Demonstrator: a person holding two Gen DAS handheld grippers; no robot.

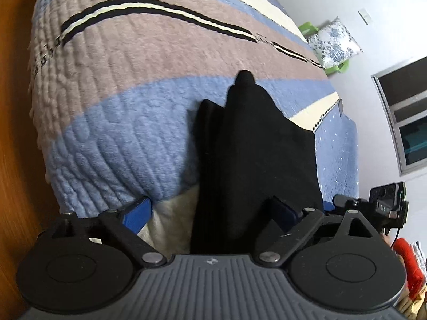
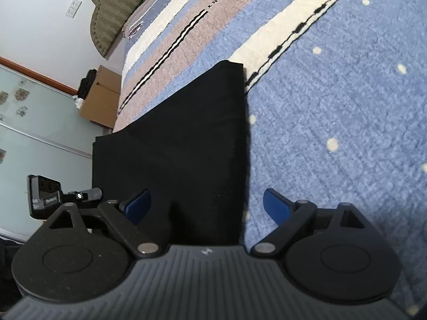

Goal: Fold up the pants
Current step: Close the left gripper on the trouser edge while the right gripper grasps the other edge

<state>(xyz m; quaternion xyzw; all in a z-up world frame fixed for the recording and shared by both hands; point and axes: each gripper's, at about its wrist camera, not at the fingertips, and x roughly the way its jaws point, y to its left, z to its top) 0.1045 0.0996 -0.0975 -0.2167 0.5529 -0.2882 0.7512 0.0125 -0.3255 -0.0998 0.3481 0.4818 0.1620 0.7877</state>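
left gripper (image 1: 210,208): jaws spread, astride black pants (image 1: 250,146) | right gripper (image 2: 206,202): jaws spread, astride pants' edge | pants: folded on striped bedspread (image 1: 120,85) | risk: closing on top layer only could drag fold apart

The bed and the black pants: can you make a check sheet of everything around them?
Surface: striped blanket in blue, beige and cream covering the bed.
Job's things: black pants, folded into a stack on the blanket, reaching its near edge.
Clutter: nothing seen on the blanket.
Grippers: left hand-held gripper open, pants between its fingers; right hand-held gripper open, straddling the pants' right edge.
Cables: one thin dark cable at the other gripper's camera mount.
Surroundings: cardboard boxes beside the bed, flowered pillow on a green stool, window, wall socket.
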